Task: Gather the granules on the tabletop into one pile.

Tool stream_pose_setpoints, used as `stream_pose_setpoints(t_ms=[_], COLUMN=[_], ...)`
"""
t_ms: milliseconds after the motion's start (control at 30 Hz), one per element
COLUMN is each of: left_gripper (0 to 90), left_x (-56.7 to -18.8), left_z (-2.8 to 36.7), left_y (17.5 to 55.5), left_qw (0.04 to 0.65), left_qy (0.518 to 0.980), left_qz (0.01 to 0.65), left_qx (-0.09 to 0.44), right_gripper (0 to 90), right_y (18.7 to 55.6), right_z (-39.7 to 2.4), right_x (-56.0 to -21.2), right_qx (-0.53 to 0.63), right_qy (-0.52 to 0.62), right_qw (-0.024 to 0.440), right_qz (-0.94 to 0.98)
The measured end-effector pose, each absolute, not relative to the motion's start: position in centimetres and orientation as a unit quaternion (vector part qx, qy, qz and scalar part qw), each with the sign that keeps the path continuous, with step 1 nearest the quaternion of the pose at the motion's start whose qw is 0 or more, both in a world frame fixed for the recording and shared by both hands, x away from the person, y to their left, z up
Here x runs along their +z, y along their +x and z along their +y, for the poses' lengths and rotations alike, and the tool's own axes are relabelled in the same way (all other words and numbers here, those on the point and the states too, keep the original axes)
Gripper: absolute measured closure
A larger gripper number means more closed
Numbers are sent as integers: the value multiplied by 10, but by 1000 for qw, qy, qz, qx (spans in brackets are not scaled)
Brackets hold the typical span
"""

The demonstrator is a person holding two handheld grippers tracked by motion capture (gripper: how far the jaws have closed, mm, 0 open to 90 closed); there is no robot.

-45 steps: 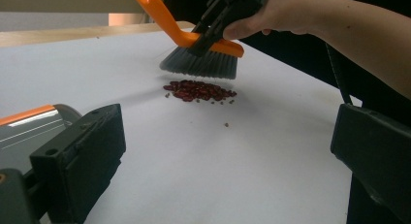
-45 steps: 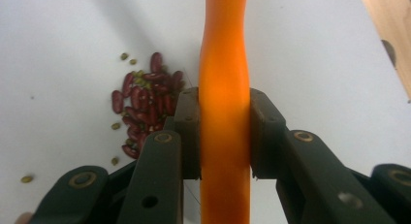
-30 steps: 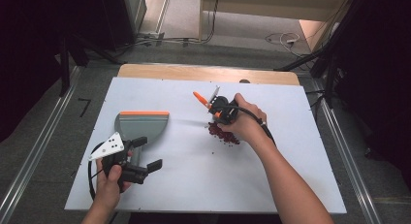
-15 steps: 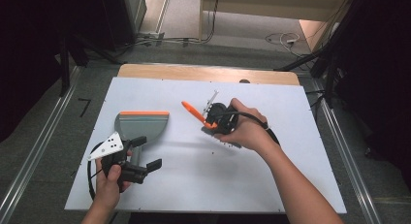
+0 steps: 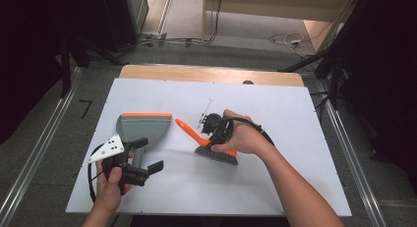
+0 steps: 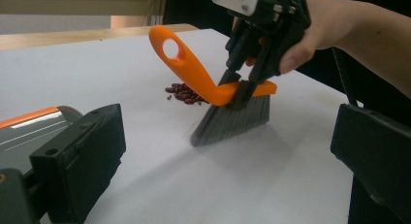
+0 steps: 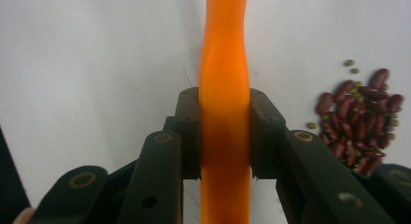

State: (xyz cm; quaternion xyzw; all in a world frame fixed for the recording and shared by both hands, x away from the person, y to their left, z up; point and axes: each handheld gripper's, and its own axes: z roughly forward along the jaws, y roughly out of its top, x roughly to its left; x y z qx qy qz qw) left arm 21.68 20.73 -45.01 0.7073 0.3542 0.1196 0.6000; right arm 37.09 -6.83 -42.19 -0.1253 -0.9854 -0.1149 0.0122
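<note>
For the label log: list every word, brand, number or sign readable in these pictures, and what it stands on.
None: no readable text on the brush, the dustpan, the white table, the left gripper or the right gripper.

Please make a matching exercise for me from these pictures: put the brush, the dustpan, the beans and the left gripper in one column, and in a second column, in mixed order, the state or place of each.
Things:
1. brush
2. dustpan
3. beans
4. left gripper

States or places:
A. a small heap of dark red and green pieces lying on the white table
B. grey with an orange edge, flat on the table to the left of the brush
C. jaws apart, nothing between them, held just in front of the dustpan
D. orange handle clamped in the right gripper, bristles pointing down

Pairs: 1-D, 2-B, 3-A, 4-C
</note>
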Motion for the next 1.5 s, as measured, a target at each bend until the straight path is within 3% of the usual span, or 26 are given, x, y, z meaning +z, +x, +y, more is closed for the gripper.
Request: stream_pose_setpoints(t_ms=[267,700,1200,1500], left_gripper=[3,4,3,3], left_x=[-450,-451,-452,-452], left_z=[207,207,207,205], left_y=[217,217,218,218], left_qw=[599,597,597,593], left_qy=[708,709,710,713], left_qz=[355,355,354,353], left_qx=[120,120,120,123], right_gripper=[689,690,690,690], right_y=[404,428,419,396], right_z=[-85,-97,-110,-153], right_x=[-427,-424,-402,-386], right_qx=[-149,-153,-188,-248], right_qy=[-144,-172,-191,-231], right_qw=[38,8,-3,-10], right_qz=[-978,-973,-963,-941])
